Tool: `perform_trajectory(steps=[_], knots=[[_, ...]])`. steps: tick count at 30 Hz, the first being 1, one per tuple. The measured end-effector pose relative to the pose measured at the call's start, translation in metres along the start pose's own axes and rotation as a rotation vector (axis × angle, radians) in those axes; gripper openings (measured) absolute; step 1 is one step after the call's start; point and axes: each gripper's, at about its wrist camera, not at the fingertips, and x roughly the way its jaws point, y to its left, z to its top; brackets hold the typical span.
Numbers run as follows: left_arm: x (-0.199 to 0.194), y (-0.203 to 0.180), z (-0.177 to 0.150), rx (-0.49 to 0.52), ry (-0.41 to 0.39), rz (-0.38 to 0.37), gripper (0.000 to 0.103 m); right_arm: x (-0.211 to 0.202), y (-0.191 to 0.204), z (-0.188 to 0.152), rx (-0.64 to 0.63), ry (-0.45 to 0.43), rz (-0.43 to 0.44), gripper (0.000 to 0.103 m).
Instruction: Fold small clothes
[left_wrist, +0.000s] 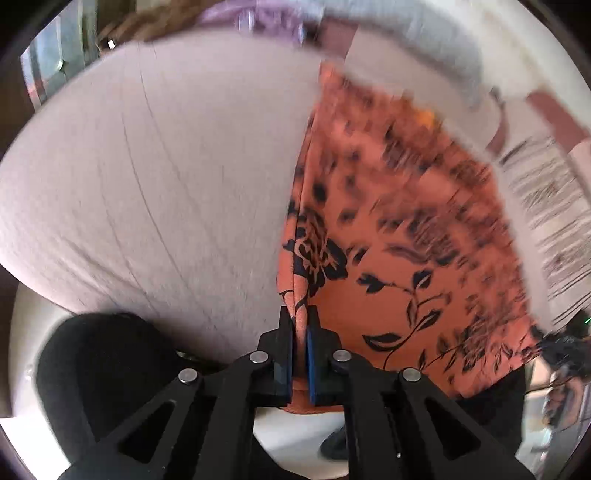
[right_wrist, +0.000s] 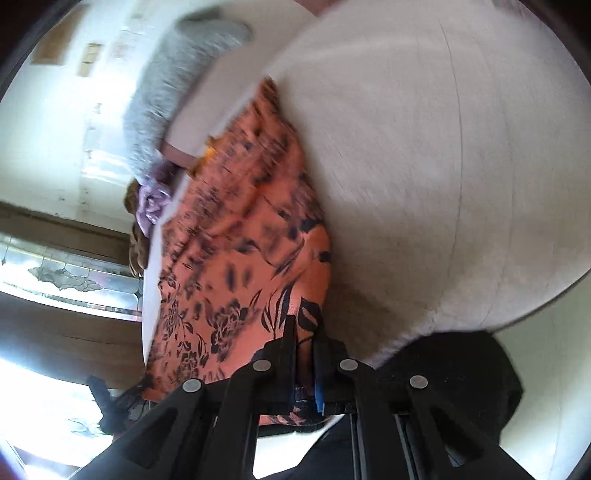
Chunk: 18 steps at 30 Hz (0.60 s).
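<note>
Pale bedding (left_wrist: 147, 184) lies under my left tool (left_wrist: 300, 325) and right tool (right_wrist: 304, 332), each clenched on a near edge of the orange floral garment (left_wrist: 388, 221), which looks light, limp and slippery, best pinched at corners.

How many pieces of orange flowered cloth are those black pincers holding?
1. The orange cloth with a black flower print lies on the pale round table, one edge pinched by the left gripper, another by the right gripper. Other clothes may be hidden.
</note>
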Motion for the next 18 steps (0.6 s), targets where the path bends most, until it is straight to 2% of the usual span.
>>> perform_trajectory(steps=[1,2,3,4,5,6,7,8,9,11,13,15,16,17,18], knots=[[0.008,-0.002,-0.002,0.006,0.009,0.035,0.010,0.008,-0.002,-0.001,0.006,0.016,-0.017,0.010],[0.011,-0.004,-0.002,0.010,0.002,0.047,0.022,0.014,-0.004,-0.002,-0.001,0.027,-0.051,0.017],[0.012,-0.006,-0.003,0.016,-0.008,0.049,0.029,0.018,-0.005,-0.002,-0.009,0.033,-0.077,0.038],[0.012,-0.009,-0.004,0.029,-0.015,0.040,0.044,0.022,-0.005,-0.004,-0.009,0.035,-0.084,0.048],[0.013,-0.013,-0.004,0.041,-0.020,0.034,0.050,0.023,-0.005,-0.004,-0.008,0.034,-0.045,0.065],[0.013,-0.016,-0.004,0.055,-0.026,0.044,0.049,0.024,-0.005,-0.005,-0.009,0.030,-0.025,0.067],[0.013,-0.018,-0.003,0.062,-0.019,0.052,0.021,0.025,-0.003,-0.005,-0.017,0.029,-0.038,0.066],[0.009,-0.019,-0.001,0.064,-0.013,0.036,0.004,0.027,0.000,-0.004,-0.043,0.037,-0.060,0.049],[0.000,-0.024,0.001,0.048,-0.042,0.001,0.004,0.026,0.005,-0.004,-0.066,0.042,-0.087,0.003],[-0.022,-0.027,0.012,0.034,-0.119,-0.055,0.004,0.020,0.009,-0.001,-0.030,0.040,-0.019,0.005],[-0.034,-0.027,0.013,0.029,-0.143,-0.077,0.005,0.001,0.021,0.002,-0.049,-0.001,0.011,0.005],[-0.022,-0.021,0.014,0.021,-0.103,-0.057,0.005,-0.007,0.024,0.004,-0.053,-0.017,0.039,0.005],[-0.003,-0.016,0.012,0.009,-0.044,-0.028,0.005,-0.003,0.023,0.005,-0.057,-0.012,0.022,0.005],[0.017,-0.011,0.010,-0.007,0.027,-0.002,0.005,0.007,0.017,0.005,-0.051,0.010,-0.005,0.005],[0.021,-0.009,0.007,-0.010,0.040,0.006,0.005,0.022,0.005,0.005,-0.020,0.055,-0.027,0.005]])
